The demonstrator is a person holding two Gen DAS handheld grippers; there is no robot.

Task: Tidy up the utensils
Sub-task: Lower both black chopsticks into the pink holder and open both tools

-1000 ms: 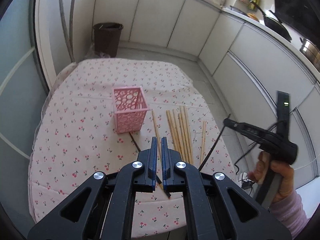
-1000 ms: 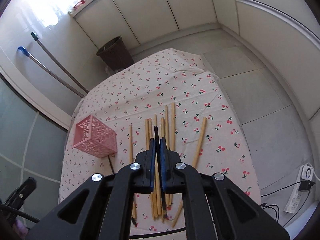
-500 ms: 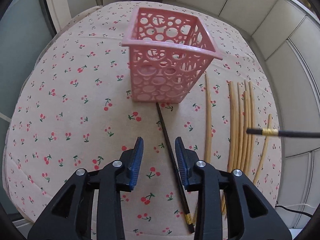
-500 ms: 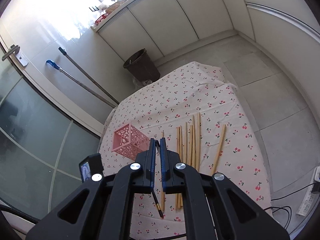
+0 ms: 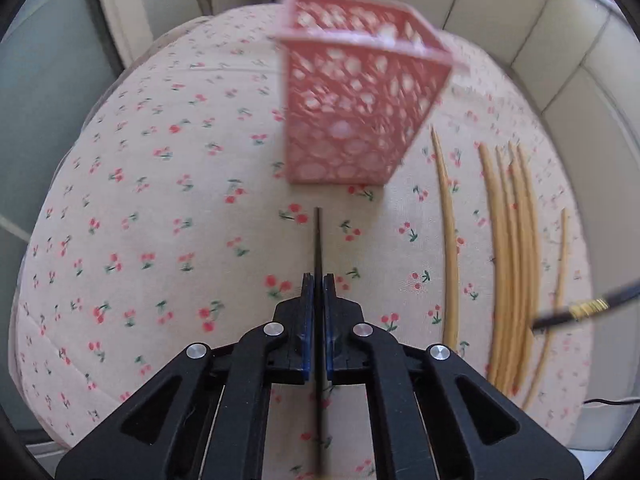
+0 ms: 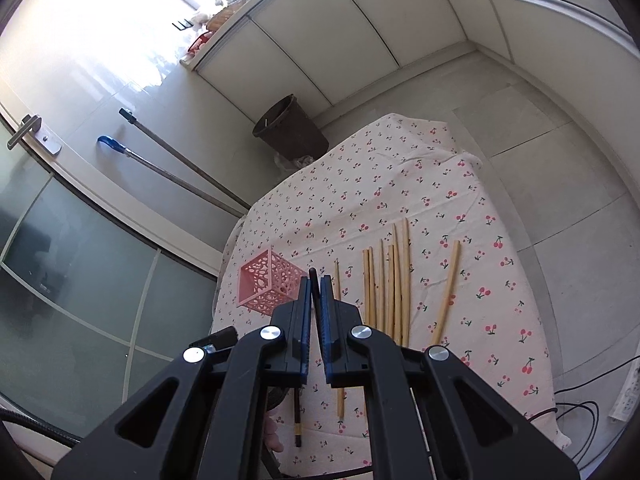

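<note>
Half a second earlier the left gripper (image 5: 319, 280) had stood with its fingers spread above the black chopstick (image 5: 318, 240); by now those fingers had closed on it, and the pink basket (image 5: 352, 104) filled more of the left wrist view. That gripper pointed low and forward over the cherry-print tablecloth (image 5: 160, 200), the thin black stick pinched between its blue pads and running straight out ahead, its far tip ending just short of the basket's base. The right gripper (image 6: 315, 284) was held high, looking down on the table, its fingers drawn together around a second dark chopstick (image 6: 313, 274) whose tip poked out just past the pads; in the left wrist view this one reached in from the right edge, its gold band (image 5: 588, 306) hanging over the wooden ones. Seen from the right wrist, the gold-banded lower end of the left gripper's stick showed below the black arms near the table's near edge. To the right of the basket lay one wooden chopstick (image 5: 446, 240) alone, then a close bundle (image 5: 510, 260), then another single one (image 5: 558, 288) farther right. Beyond the table stood a brown bin (image 6: 288, 128) against white cabinets (image 6: 360, 48), with two mop handles (image 6: 176, 160) leaning on the wall beside it.
</note>
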